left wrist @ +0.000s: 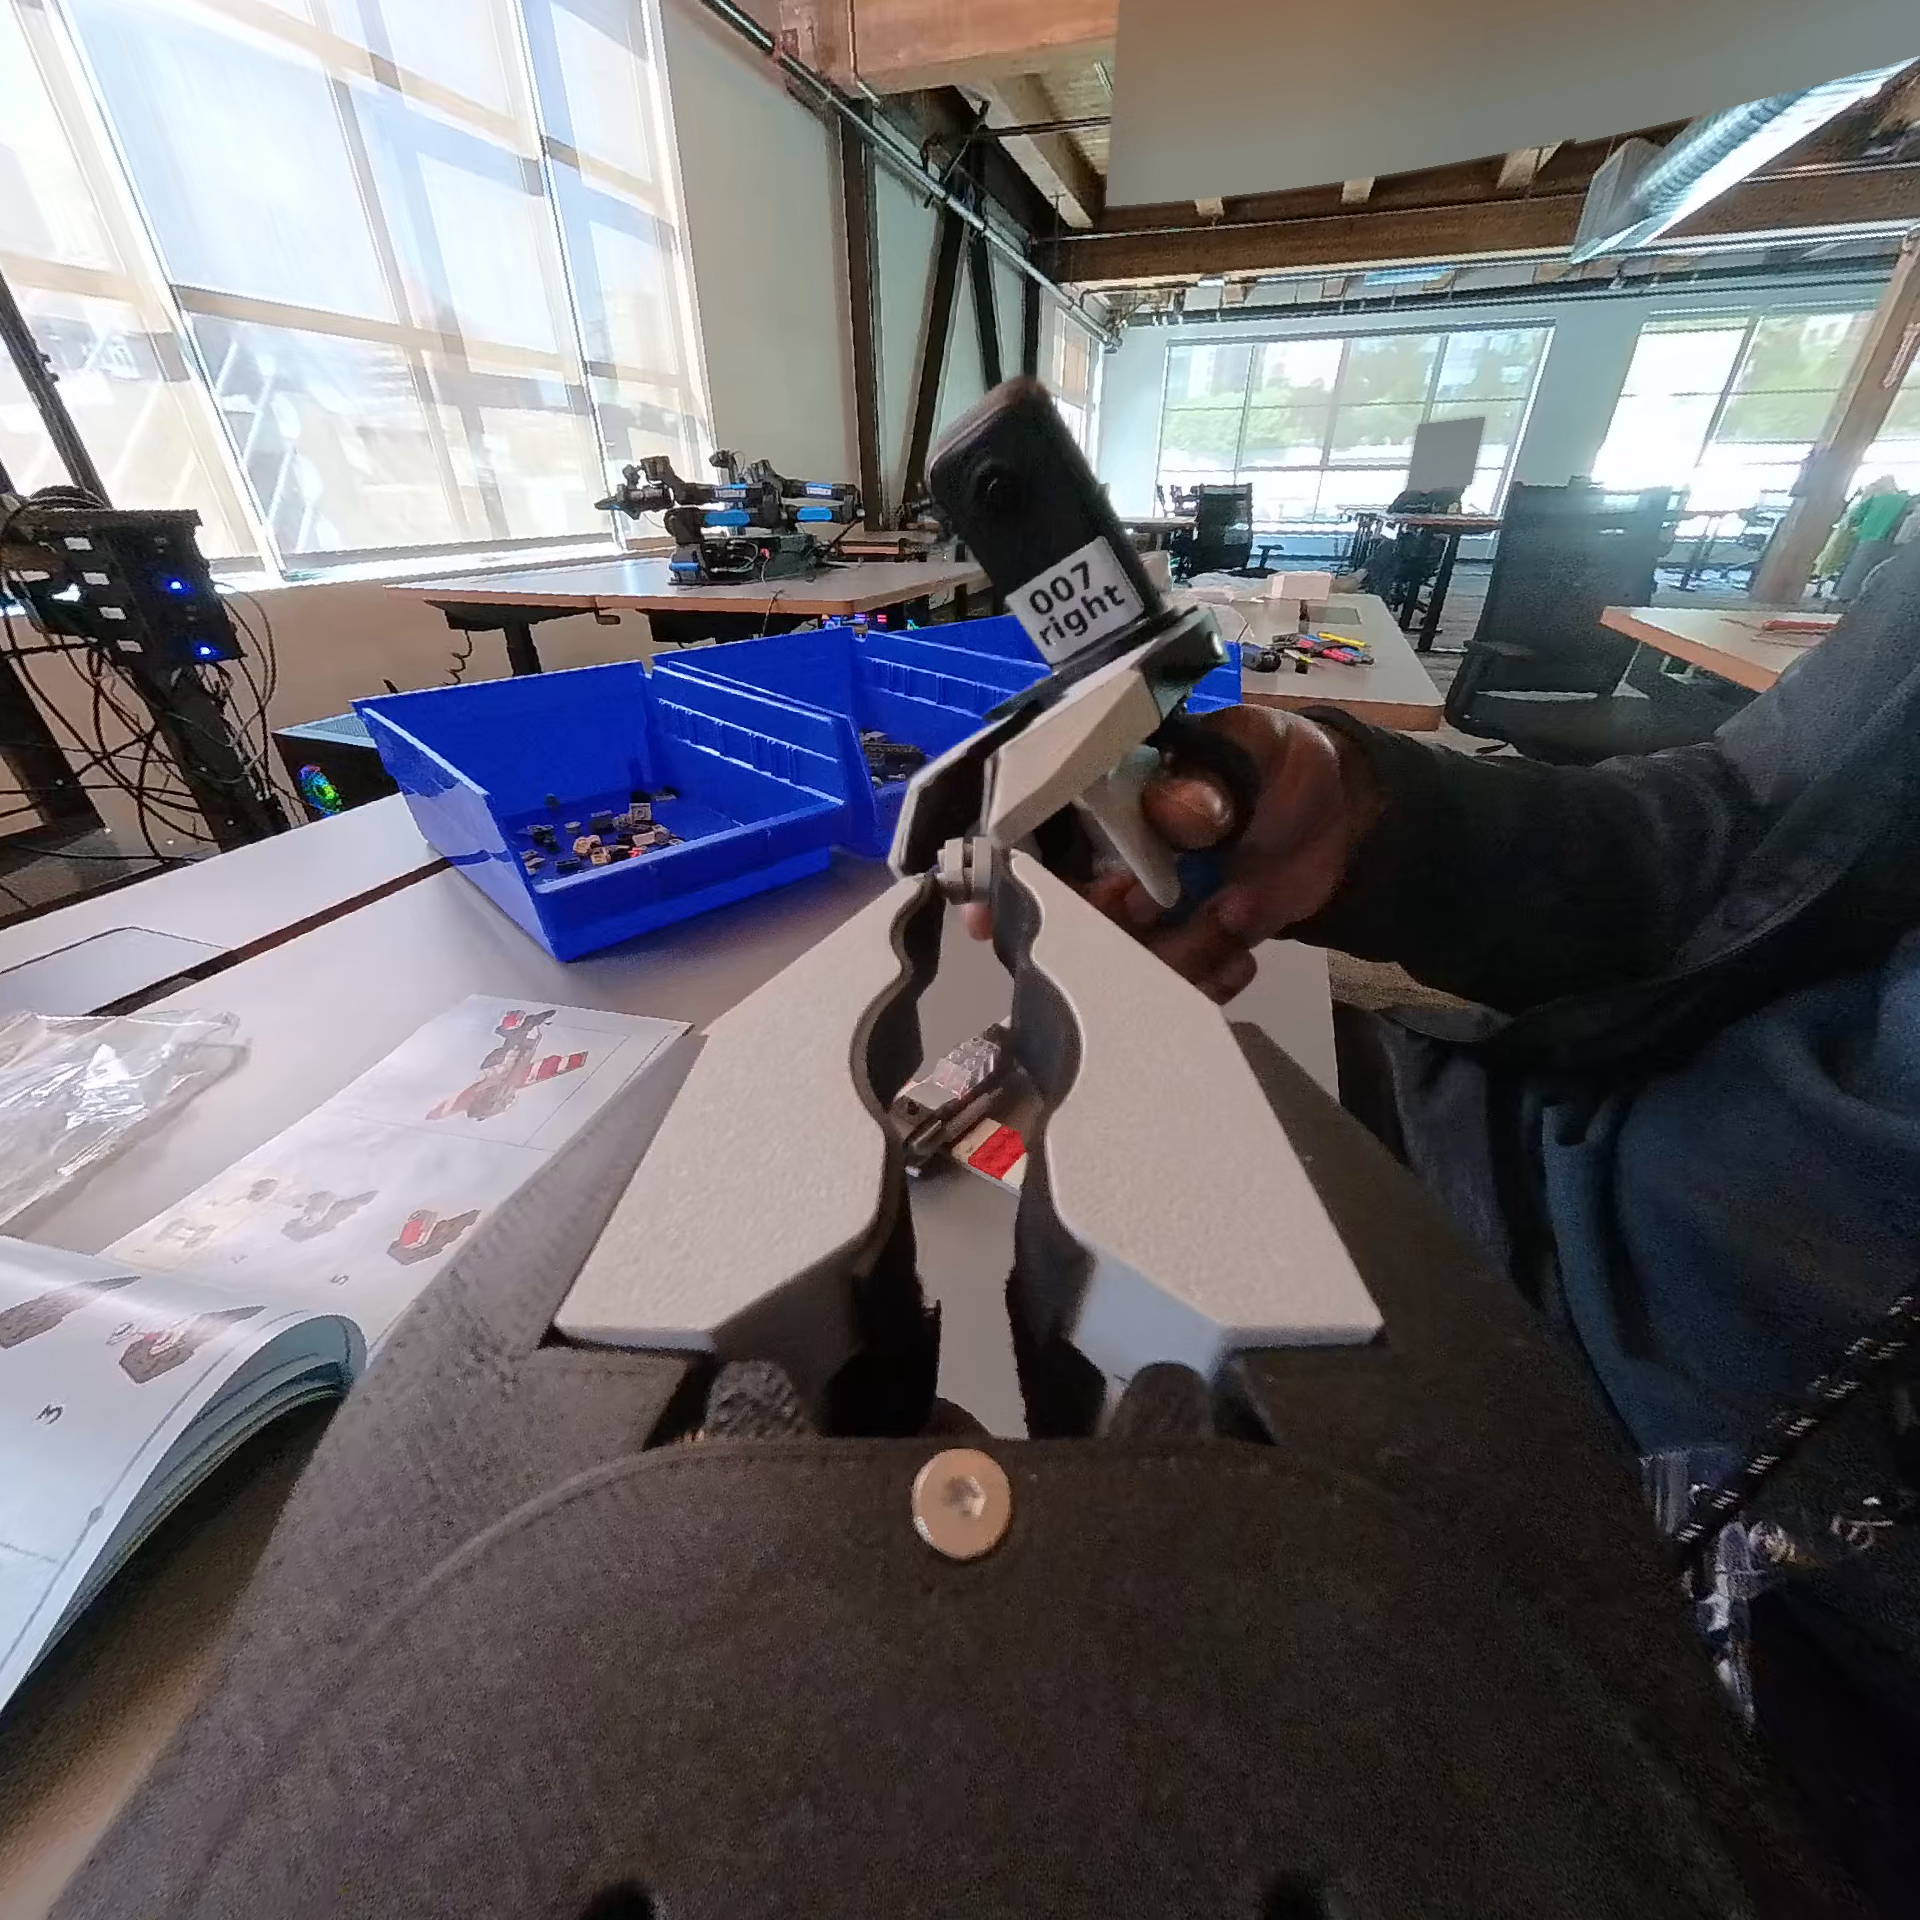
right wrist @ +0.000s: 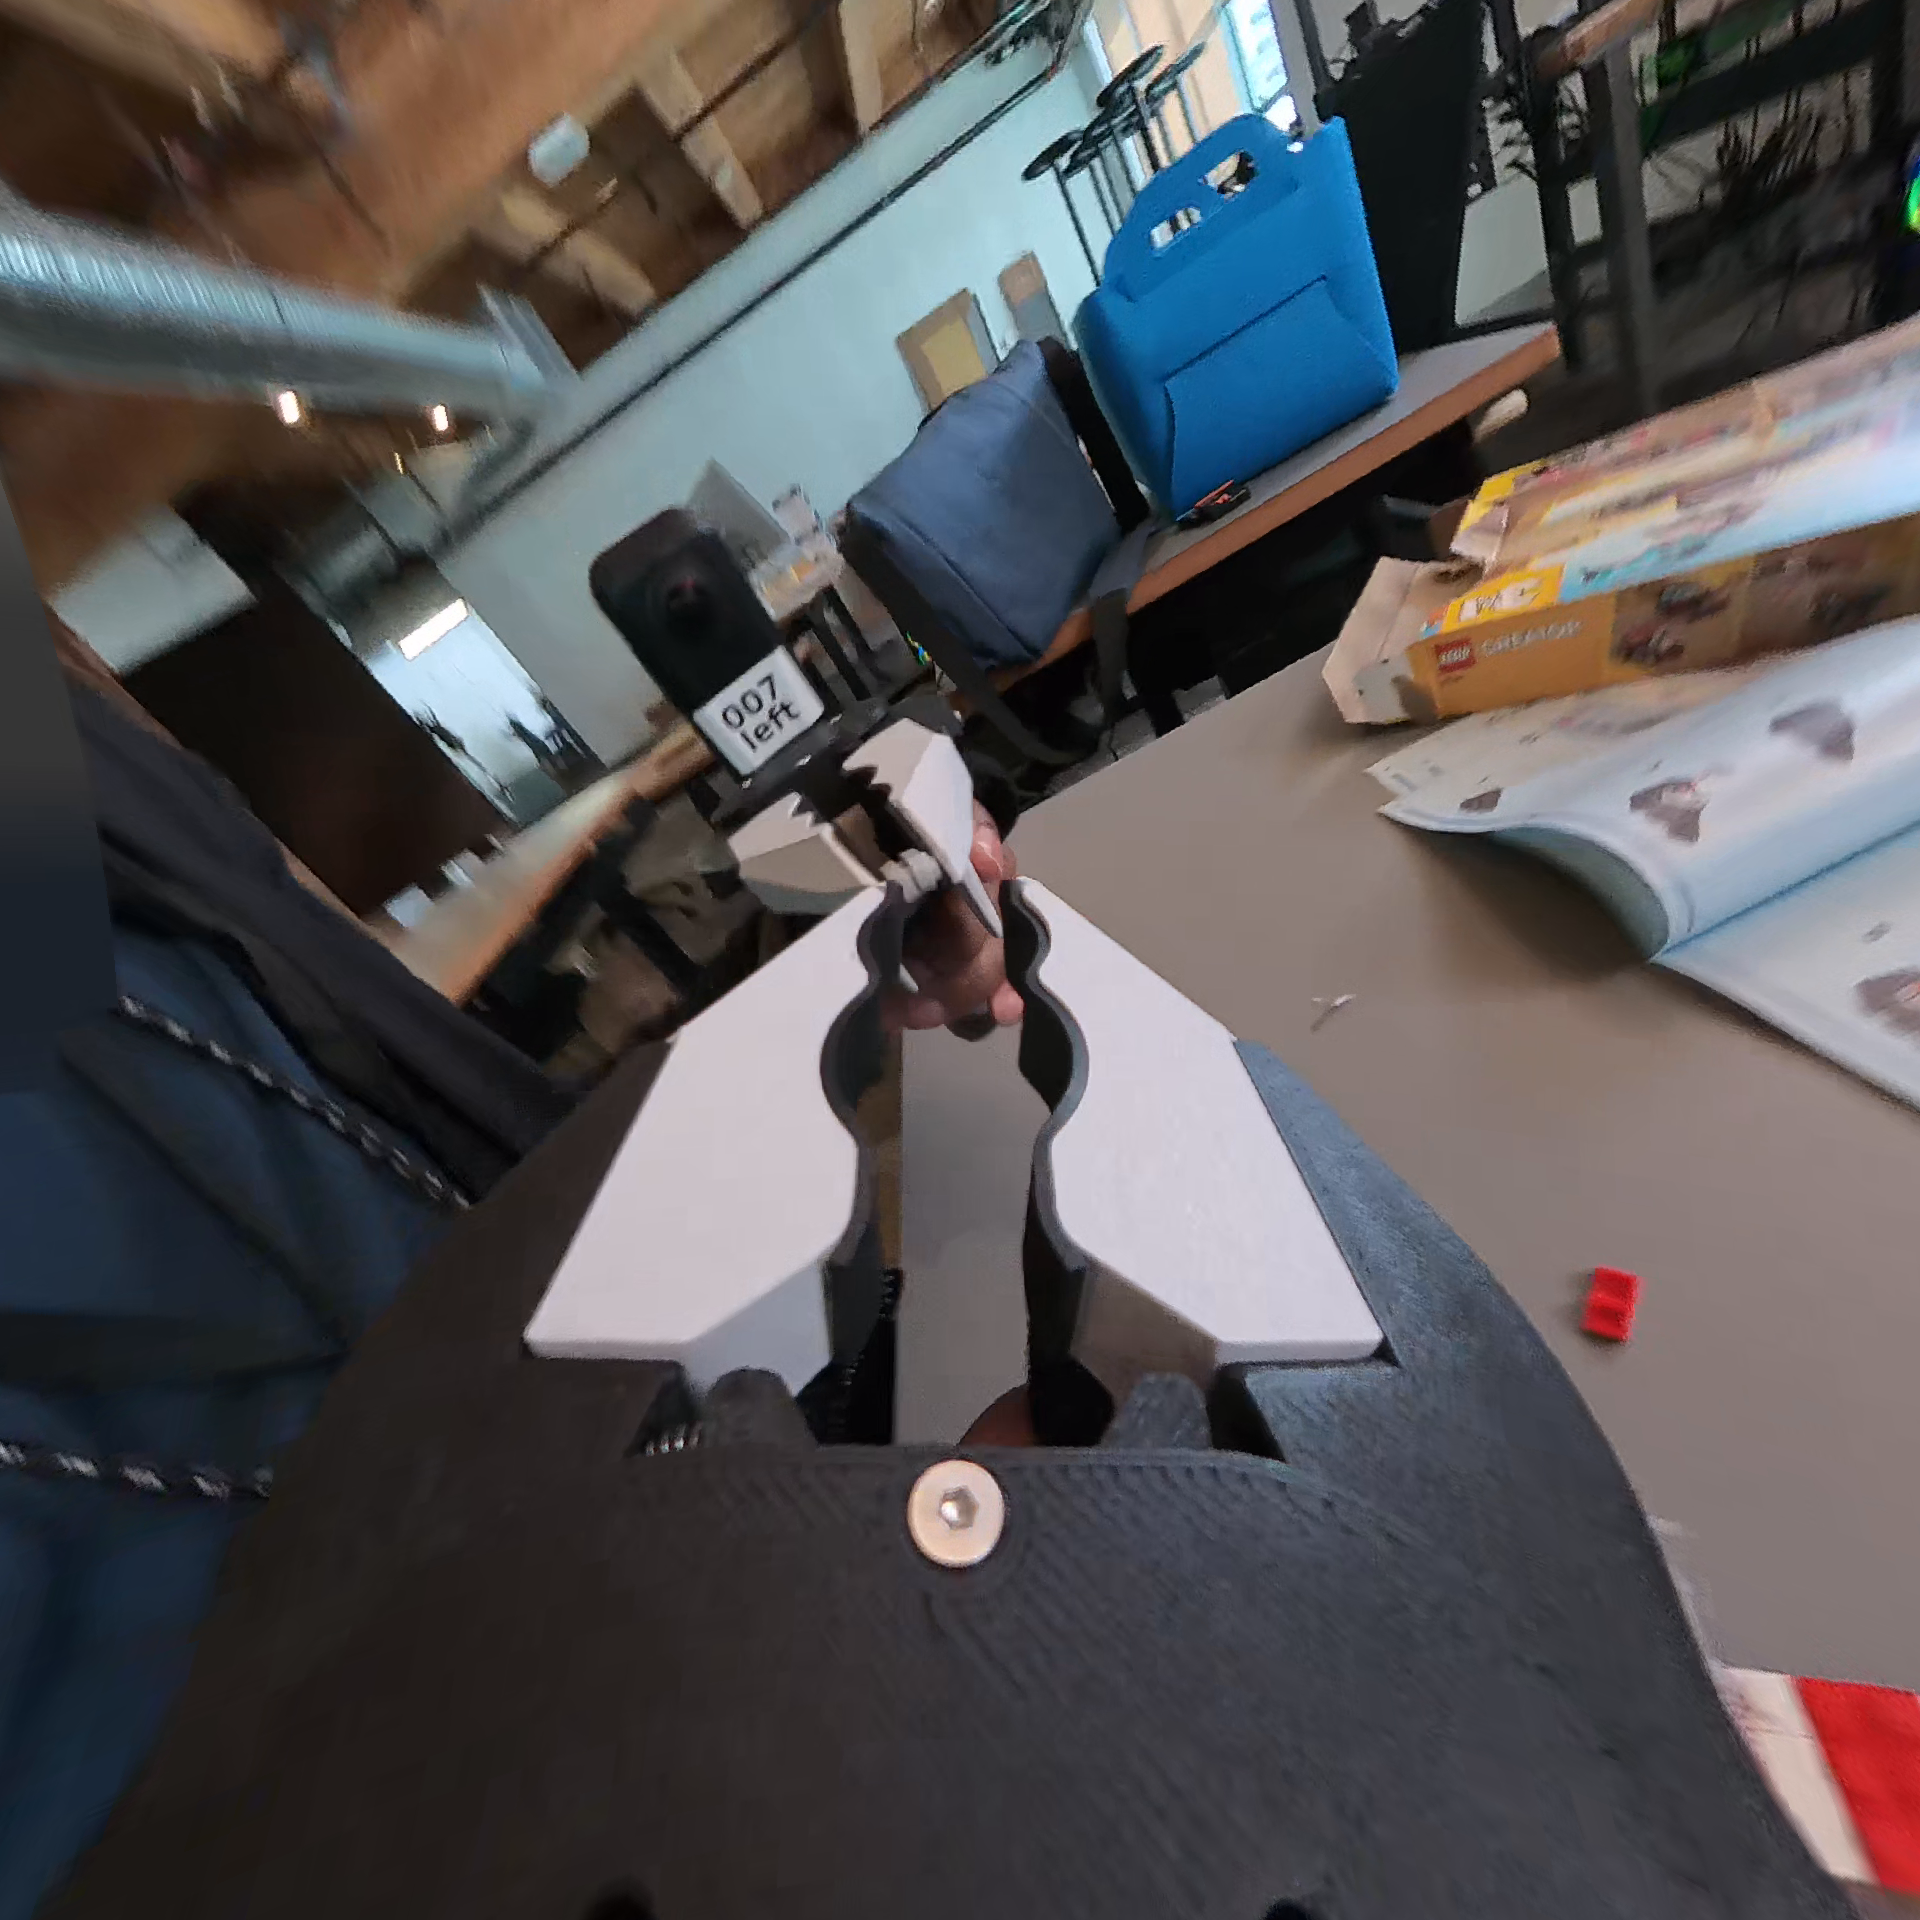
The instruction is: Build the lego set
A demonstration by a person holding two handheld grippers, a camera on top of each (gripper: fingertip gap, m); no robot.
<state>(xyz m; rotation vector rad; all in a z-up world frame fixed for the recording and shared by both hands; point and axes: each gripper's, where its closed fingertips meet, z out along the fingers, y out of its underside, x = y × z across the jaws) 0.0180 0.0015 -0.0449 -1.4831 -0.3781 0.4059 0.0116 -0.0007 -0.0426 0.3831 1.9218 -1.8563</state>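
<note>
My left gripper [left wrist: 958,902] is held above the table with its fingers nearly together on a small light grey piece [left wrist: 961,868] at its tips. My right gripper [left wrist: 940,847] comes in from above right, and its tips meet that same piece. In the right wrist view my right gripper [right wrist: 951,902] has its jaws apart. The left gripper [right wrist: 912,883] faces it with the small grey piece [right wrist: 914,868] at its tip. A partly built model [left wrist: 961,1096] of clear, black, red and white bricks lies on the table under my left fingers. A loose red brick [right wrist: 1610,1304] lies on the table at the right.
An open instruction booklet [left wrist: 364,1132] lies at the left and also shows in the right wrist view [right wrist: 1714,831]. Blue bins [left wrist: 623,790] with several small parts stand behind. A clear plastic bag [left wrist: 94,1081] lies at the far left. The set's box [right wrist: 1662,592] is beyond the booklet. My left and right fingertips are right by each other. From the right gripper's tips to the loose red brick [right wrist: 1610,1304] is close to 15 cm.
</note>
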